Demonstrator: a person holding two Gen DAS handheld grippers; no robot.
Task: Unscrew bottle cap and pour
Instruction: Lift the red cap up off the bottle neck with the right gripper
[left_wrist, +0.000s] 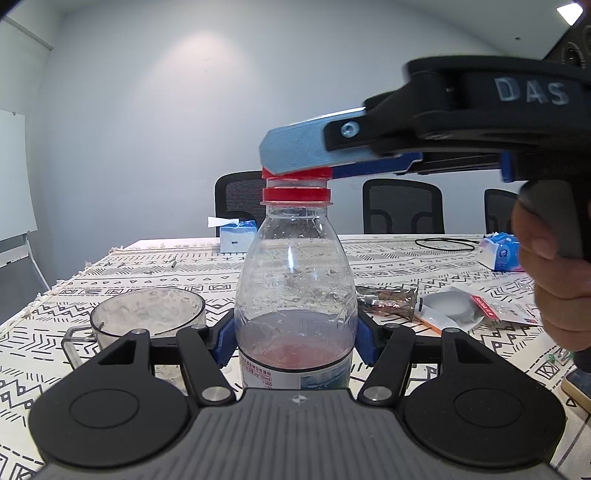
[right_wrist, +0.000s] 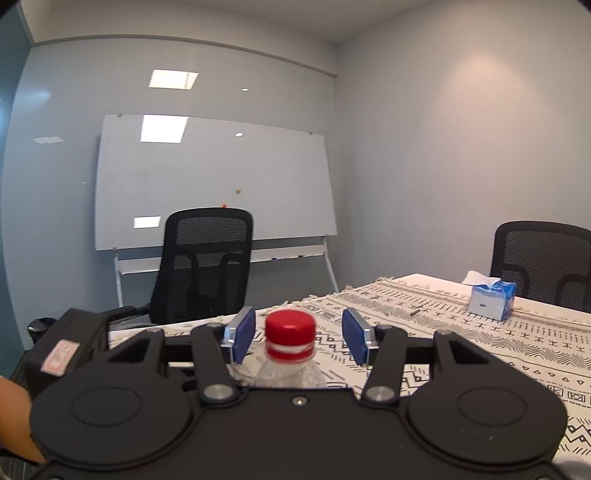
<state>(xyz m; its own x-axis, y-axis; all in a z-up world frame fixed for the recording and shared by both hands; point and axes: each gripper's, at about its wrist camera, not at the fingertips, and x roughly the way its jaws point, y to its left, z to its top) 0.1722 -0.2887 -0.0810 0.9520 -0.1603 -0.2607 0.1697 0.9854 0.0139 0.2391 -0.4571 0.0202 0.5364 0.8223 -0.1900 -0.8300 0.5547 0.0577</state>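
Observation:
A clear plastic bottle (left_wrist: 295, 280) with a little pink liquid at the bottom stands upright on the patterned tablecloth (left_wrist: 406, 258). My left gripper (left_wrist: 295, 341) is shut on its lower body, blue pads pressing both sides. The red cap (left_wrist: 297, 172) sits high on the neck, with white thread showing above the red ring. My right gripper (left_wrist: 291, 153) reaches in from the right at cap height. In the right wrist view the red cap (right_wrist: 290, 326) lies between the blue pads (right_wrist: 243, 332) of my right gripper (right_wrist: 299, 332), which stands open with a gap on each side.
A clear measuring cup (left_wrist: 147, 314) stands left of the bottle. Packets and wrappers (left_wrist: 461, 306), a tissue pack (left_wrist: 498, 254) and a black cable loop (left_wrist: 447, 243) lie to the right. A tissue box (right_wrist: 491, 299) sits far back. Office chairs ring the table, and a whiteboard (right_wrist: 214, 184) stands behind.

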